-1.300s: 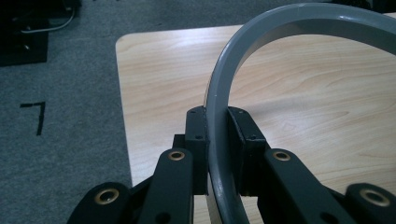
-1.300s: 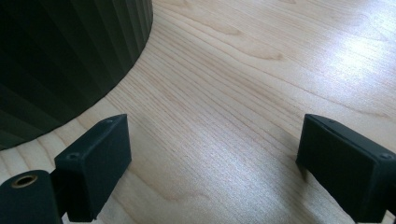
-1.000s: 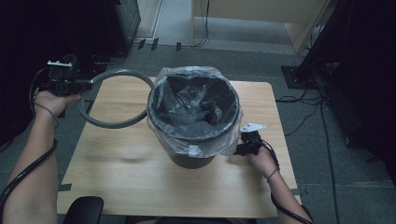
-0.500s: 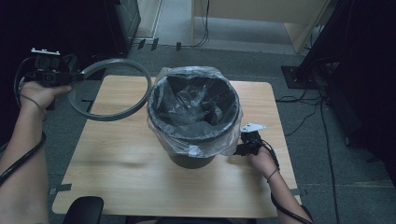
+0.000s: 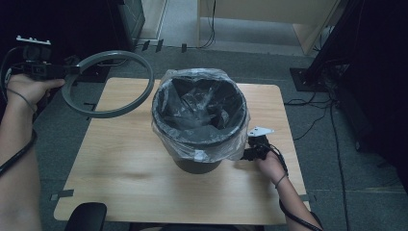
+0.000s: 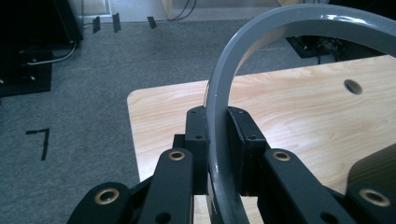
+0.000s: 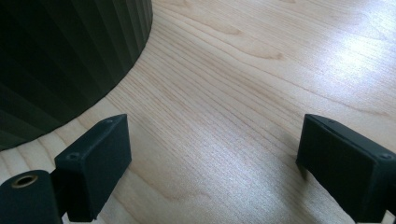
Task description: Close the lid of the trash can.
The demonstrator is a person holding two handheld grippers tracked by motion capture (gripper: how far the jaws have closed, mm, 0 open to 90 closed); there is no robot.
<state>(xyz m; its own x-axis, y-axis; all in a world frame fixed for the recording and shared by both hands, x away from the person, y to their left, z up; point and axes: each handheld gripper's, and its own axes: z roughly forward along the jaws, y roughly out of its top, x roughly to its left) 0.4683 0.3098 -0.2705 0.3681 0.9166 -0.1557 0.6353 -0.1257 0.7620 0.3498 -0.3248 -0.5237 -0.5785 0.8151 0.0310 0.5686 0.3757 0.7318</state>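
Observation:
A grey plastic ring (image 5: 144,67) hangs in the air over the table's far left corner, and my left gripper (image 5: 65,71) is shut on its left edge. Seen from the left gripper view, the ring (image 6: 243,56) runs up between the two black pads, which press on its band. A dark bin (image 5: 199,120) lined with a clear plastic bag (image 5: 197,77) stands in the middle of the wooden table (image 5: 120,163). Down by the bin's right side my right gripper (image 5: 245,155) rests low, open, with bare wood between its jaws (image 7: 212,158). The bin's ribbed wall (image 7: 70,56) is just left of it.
Grey carpet surrounds the table, with black tape marks (image 6: 39,140) on it. Cables (image 5: 312,103) trail on the floor to the right, beside dark equipment. A black chair back (image 5: 86,216) sits at the table's near left edge. A round hole (image 6: 352,86) pierces the tabletop.
My left hand has lifted the ring up and away from the tabletop beside the bin, toward the far left. The right hand and the bin have stayed still.

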